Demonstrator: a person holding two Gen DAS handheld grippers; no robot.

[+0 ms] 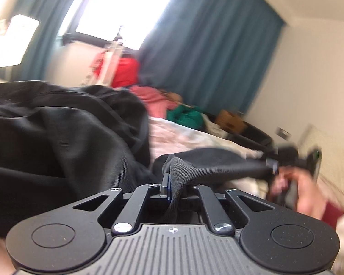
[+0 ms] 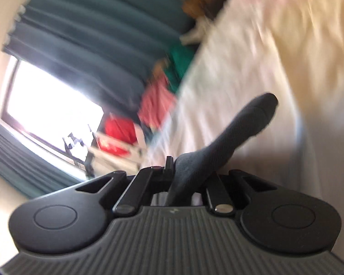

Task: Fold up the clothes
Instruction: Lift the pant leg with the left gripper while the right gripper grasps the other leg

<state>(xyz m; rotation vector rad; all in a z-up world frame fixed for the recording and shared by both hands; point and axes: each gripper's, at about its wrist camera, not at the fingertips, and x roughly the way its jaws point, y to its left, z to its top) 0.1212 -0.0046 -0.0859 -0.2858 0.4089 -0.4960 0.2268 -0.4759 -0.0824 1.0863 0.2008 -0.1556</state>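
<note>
Left wrist view: low over the bed (image 1: 183, 137), close, facing the teal curtains (image 1: 206, 57).
Right wrist view: rolled sideways, close.
Shared: curtains, window (image 2: 50, 105), bed.

A sock (image 1: 208, 162) stretches from the left gripper (image 1: 172, 190) jaws rightward to the right gripper (image 1: 286, 160), above the bed (image 1: 195, 135). A heap of cloth (image 1: 57, 133) lies left of the jaws; more clothes (image 1: 172, 107) lie beyond, before the curtain (image 1: 206, 57).
</note>
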